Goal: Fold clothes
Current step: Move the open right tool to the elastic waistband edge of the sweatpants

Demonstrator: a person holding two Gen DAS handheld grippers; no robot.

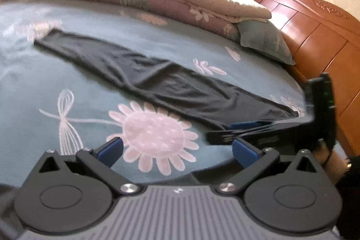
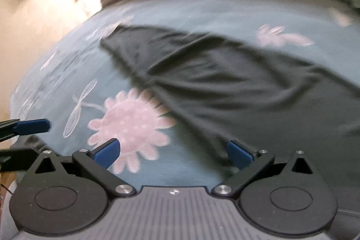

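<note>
We see a big bed with dark pants lying long and flat across it. We are about to start the fold: our left gripper and right gripper both hover with jaws wide, holding nothing. Next we think each must pinch an end.

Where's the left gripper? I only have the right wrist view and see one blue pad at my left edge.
Observer: The left gripper is open. Both fingers are spread wide over the pink flower print, with nothing between them.
Operator: The dark garment runs off my right edge. Does it hang off the bed?
Observer: No. The dark garment ends on the blue sheet, short of the wooden headboard.
</note>
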